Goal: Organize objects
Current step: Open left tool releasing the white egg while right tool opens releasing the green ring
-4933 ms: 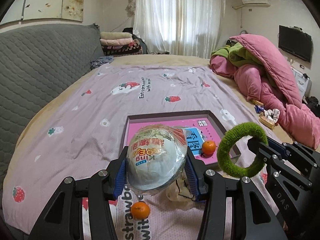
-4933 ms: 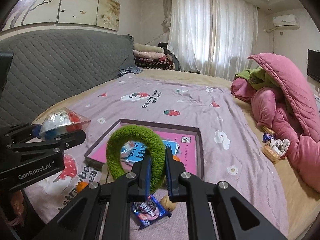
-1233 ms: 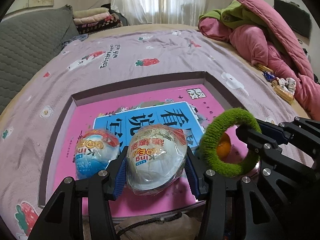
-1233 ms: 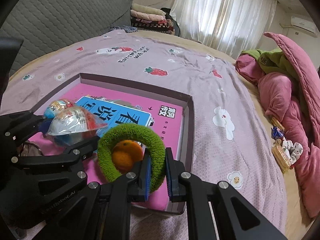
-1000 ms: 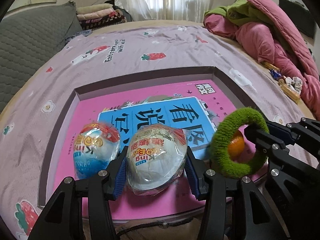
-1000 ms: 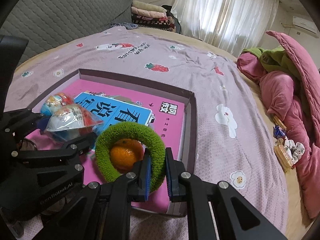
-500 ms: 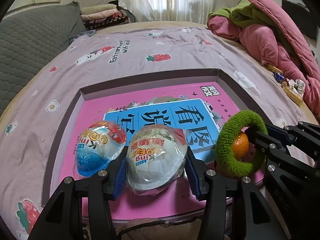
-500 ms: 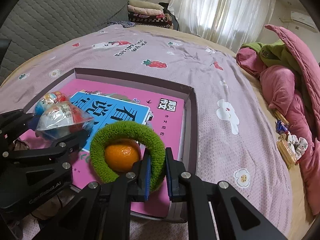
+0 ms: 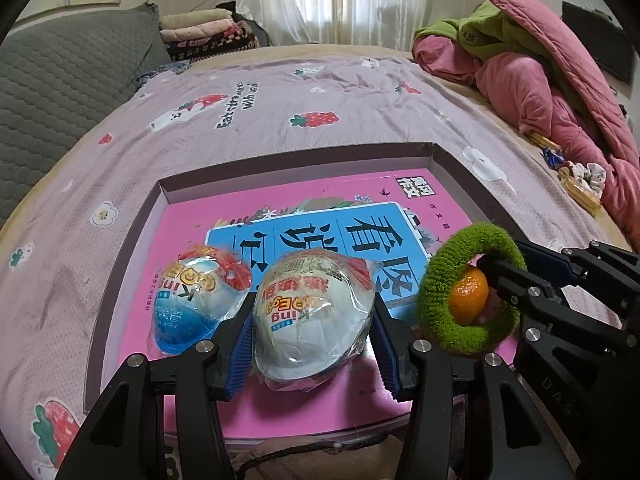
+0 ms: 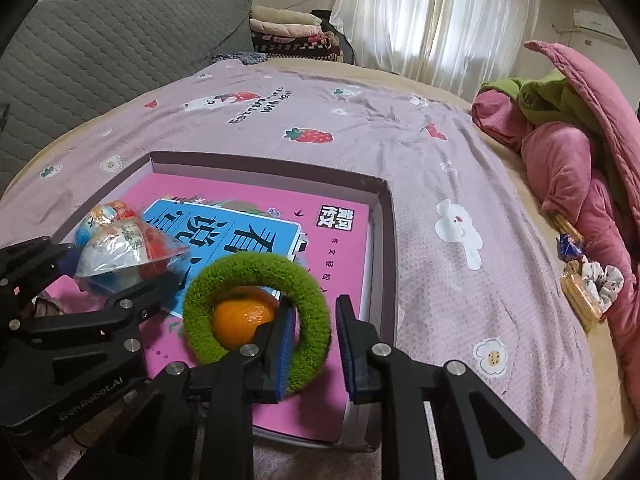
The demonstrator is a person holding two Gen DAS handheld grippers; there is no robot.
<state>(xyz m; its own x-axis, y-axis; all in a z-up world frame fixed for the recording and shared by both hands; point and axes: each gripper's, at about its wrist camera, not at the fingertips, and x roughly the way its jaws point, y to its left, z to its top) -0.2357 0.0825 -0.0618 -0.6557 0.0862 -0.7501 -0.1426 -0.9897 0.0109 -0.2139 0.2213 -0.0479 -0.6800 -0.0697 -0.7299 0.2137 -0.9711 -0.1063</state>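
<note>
A shallow box (image 9: 160, 200) (image 10: 382, 216) with a pink book (image 9: 352, 196) inside lies on the bed. My left gripper (image 9: 312, 332) is shut on a white wrapped toy egg (image 9: 316, 312) and holds it just over the book, next to a blue wrapped egg (image 9: 196, 300). My right gripper (image 10: 312, 340) has its jaws parted around the rim of a green fuzzy ring (image 10: 260, 276) (image 9: 436, 300), which leans on the left finger. An orange (image 10: 240, 320) (image 9: 470, 294) lies on the book behind the ring and shows through it.
A pink quilt and green clothes (image 9: 532, 68) are heaped at the right of the bed. Snacks and a scrunchie (image 10: 584, 280) lie by them. A grey headboard (image 10: 100, 40) runs along the left. Folded blankets (image 9: 208, 36) are stacked at the back.
Both grippers came down from above the bed to the box. In the last half second my right jaws have parted from the green ring. The left still holds the white egg.
</note>
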